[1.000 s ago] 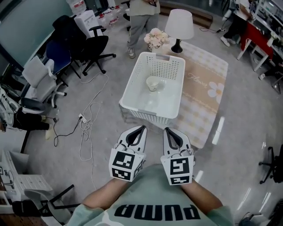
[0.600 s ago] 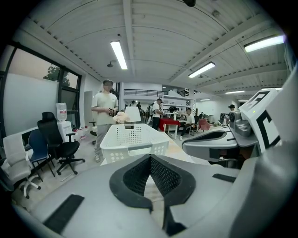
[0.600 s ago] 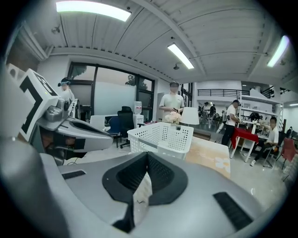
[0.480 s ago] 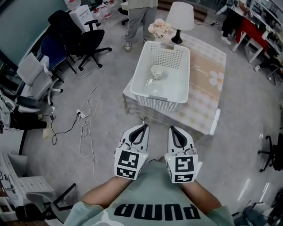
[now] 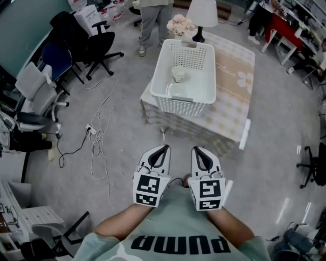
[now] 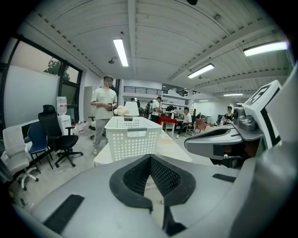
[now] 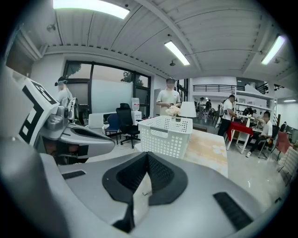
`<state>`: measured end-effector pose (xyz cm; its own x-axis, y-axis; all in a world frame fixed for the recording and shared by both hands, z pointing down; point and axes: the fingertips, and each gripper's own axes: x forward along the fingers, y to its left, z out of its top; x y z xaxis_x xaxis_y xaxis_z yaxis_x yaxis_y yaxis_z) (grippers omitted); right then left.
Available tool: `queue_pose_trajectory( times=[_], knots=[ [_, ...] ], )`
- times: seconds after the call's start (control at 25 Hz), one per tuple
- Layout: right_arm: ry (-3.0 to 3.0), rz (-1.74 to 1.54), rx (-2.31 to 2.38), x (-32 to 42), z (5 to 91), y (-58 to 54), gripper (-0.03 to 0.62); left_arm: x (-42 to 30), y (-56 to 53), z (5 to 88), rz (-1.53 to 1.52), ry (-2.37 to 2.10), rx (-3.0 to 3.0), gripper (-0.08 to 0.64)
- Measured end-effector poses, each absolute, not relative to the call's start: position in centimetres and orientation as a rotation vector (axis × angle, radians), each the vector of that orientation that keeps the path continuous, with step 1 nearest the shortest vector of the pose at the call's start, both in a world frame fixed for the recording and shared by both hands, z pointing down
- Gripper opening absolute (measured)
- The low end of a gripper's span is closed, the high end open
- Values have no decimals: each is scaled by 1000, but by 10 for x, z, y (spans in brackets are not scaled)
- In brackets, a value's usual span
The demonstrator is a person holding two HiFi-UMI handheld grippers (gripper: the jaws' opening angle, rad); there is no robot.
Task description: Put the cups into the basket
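Observation:
A white perforated basket (image 5: pixel 186 76) stands on a low table (image 5: pixel 232 102) covered with a beige checked cloth. One pale cup (image 5: pixel 178 74) sits inside it, toward the far half. My left gripper (image 5: pixel 163 149) and right gripper (image 5: pixel 199 149) hang side by side close to my chest, well short of the table, over bare floor. Both are shut with nothing between the pads. The left gripper view shows the basket (image 6: pixel 132 137) ahead beyond the shut left gripper (image 6: pixel 150 158). In the right gripper view the basket (image 7: pixel 165 135) stands past the shut right gripper (image 7: pixel 146 153).
A white lamp (image 5: pixel 202 12) and a bunch of flowers (image 5: pixel 181 25) stand at the table's far end. A person (image 5: pixel 150 20) stands behind it. Black and white office chairs (image 5: pixel 97 43) line the left. A power strip with loose cable (image 5: pixel 99 137) lies on the floor to the left.
The table and basket have drawn farther away toward the top of the head view. Both grippers have stayed shut and side by side near my body.

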<state>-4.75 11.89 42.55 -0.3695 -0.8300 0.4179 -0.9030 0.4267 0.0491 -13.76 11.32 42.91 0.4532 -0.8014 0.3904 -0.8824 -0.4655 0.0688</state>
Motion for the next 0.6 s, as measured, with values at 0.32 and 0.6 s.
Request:
queue_pose_trajectory(
  times=[0.32, 0.6],
  knots=[
    [-2299, 279, 1515, -47, 429, 129, 11, -140, 126, 430, 450, -1448, 2467, 8],
    [-2305, 257, 1532, -47, 421, 128, 11, -138, 124, 423, 440, -1446, 2486, 8]
  ],
)
